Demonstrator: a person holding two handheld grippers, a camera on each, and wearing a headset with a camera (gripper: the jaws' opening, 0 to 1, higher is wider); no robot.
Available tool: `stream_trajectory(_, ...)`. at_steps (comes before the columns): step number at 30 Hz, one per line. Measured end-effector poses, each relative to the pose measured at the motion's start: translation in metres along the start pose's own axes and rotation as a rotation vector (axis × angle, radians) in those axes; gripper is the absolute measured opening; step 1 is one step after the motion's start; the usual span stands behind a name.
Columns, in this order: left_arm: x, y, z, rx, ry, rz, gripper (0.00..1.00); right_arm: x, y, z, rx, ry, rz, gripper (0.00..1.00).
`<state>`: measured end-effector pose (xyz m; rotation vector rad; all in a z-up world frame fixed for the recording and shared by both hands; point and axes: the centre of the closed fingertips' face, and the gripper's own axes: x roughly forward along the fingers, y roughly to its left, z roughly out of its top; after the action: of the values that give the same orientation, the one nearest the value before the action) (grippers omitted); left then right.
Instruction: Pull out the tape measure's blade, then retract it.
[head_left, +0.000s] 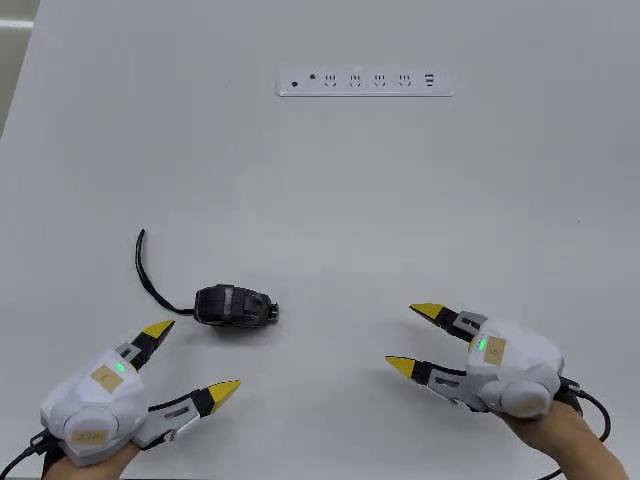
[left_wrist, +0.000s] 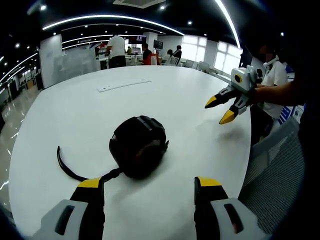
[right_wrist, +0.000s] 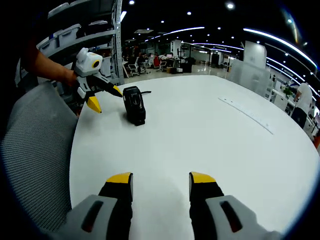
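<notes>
The tabletop (head_left: 420, 200) lies open, broken by the tape measure (head_left: 234, 305), its strap (head_left: 139, 265) and a far power strip (head_left: 365, 81).

Head cam: high at the near edge, looking steeply down on the white surface (head_left: 400, 200). Cam on left hand-held gripper (head_left: 192, 358): low, facing far-right, v. close to the tape measure (left_wrist: 138, 146). Cam on right hand-held gripper (head_left: 412, 338): low, facing left, farther off. All 3 share the tape measure; each low cam also catches the opposite hand-held gripper.
</notes>
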<state>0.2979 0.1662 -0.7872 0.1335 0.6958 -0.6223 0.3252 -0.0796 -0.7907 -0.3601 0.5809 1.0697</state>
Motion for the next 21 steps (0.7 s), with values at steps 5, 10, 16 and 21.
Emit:
stream_trajectory(5, -0.007, 0.002, 0.008, -0.008, -0.062, -0.022, 0.76, -0.010, 0.004, -0.004, 0.057, -0.045, -0.012, 0.56)
stream_trajectory(10, -0.012, 0.003, 0.011, -0.006, -0.088, -0.046, 0.83, -0.018, 0.003, -0.012, 0.093, -0.054, -0.024, 0.68)
stream_trajectory(16, -0.017, 0.000, 0.014, 0.011, -0.115, -0.060, 0.91, -0.025, 0.000, -0.015, 0.104, -0.078, -0.037, 0.79)
stream_trajectory(21, -0.018, -0.001, 0.009, 0.033, -0.104, -0.063, 0.94, -0.025, 0.002, -0.017, 0.102, -0.093, -0.027, 0.86)
